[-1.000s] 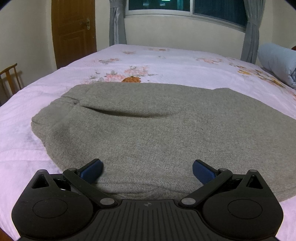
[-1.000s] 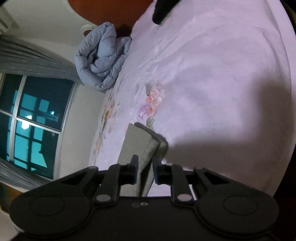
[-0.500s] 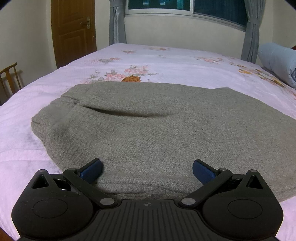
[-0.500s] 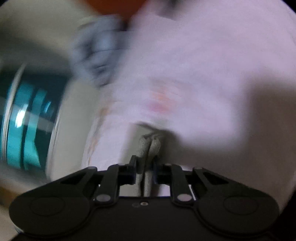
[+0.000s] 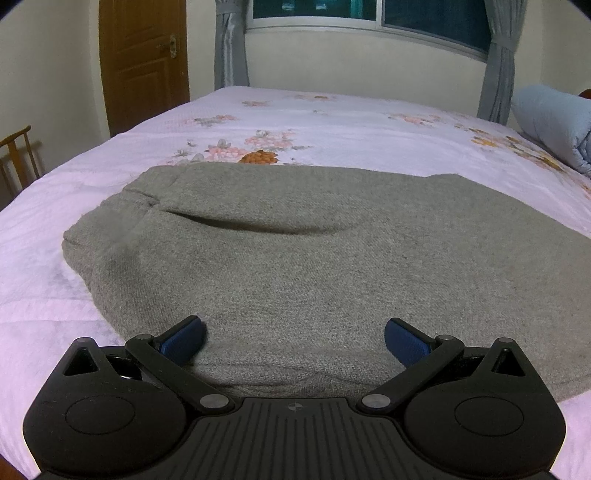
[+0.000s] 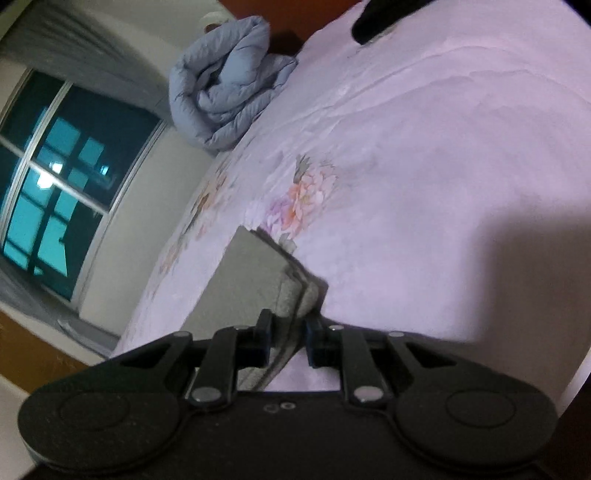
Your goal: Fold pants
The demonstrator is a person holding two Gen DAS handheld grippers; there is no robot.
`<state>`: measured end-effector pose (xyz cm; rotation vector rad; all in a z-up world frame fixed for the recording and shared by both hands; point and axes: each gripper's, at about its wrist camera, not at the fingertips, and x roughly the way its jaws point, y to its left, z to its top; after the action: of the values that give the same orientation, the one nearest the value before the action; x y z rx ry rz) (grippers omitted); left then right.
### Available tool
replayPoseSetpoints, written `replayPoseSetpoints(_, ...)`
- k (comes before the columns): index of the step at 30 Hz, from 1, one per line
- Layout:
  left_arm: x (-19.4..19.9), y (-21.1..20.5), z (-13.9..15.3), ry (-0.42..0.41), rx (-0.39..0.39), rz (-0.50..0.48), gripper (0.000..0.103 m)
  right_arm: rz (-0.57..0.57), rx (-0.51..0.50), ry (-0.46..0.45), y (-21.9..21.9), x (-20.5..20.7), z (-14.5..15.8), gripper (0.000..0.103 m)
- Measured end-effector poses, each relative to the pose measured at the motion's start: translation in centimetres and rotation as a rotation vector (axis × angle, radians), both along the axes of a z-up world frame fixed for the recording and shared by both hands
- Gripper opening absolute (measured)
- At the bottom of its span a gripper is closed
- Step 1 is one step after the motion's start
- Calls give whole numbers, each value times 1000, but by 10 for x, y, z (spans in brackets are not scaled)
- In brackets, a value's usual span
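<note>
The grey woolly pants [image 5: 303, 266] lie folded flat on the pink flowered bedspread [image 5: 303, 122]. My left gripper [image 5: 293, 336] is open, its blue pads spread wide just above the near edge of the pants. In the right wrist view my right gripper [image 6: 288, 338] is rolled on its side. Its jaws stand a little apart, with the stacked leg-end corner of the pants [image 6: 255, 280] between them. I cannot tell whether the pads touch the cloth.
A rolled blue-grey duvet [image 5: 554, 125] lies at the bed's right end and also shows in the right wrist view [image 6: 229, 96]. A wooden door [image 5: 144, 62], a chair [image 5: 18, 158] and a curtained window [image 5: 369, 14] surround the bed. A dark object [image 6: 380, 18] lies at the far bed edge.
The right gripper swung quickly and its jaws have widened slightly around the pants corner. The left gripper has not moved.
</note>
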<state>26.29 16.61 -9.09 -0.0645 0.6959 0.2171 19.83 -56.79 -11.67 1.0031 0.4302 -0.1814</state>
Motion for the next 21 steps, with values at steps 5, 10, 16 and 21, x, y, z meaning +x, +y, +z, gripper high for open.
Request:
replayPoseSetpoints(5,-4,2,-1,-22,-4,-1,103,-72,-57,5,-3,-26,20,19)
replayPoseSetpoints(10,-17,11,14,-61,-6,31,103,87,-177,-63,26,-2,64,19)
replayPoseSetpoints(16,-33,61,25,-69,-39,159,103,535,-230,-142,141,109,116,28)
replayPoseSetpoints(21,-39,115,28,-88,-169,244,103,886,-262,-132,269,200,133,34)
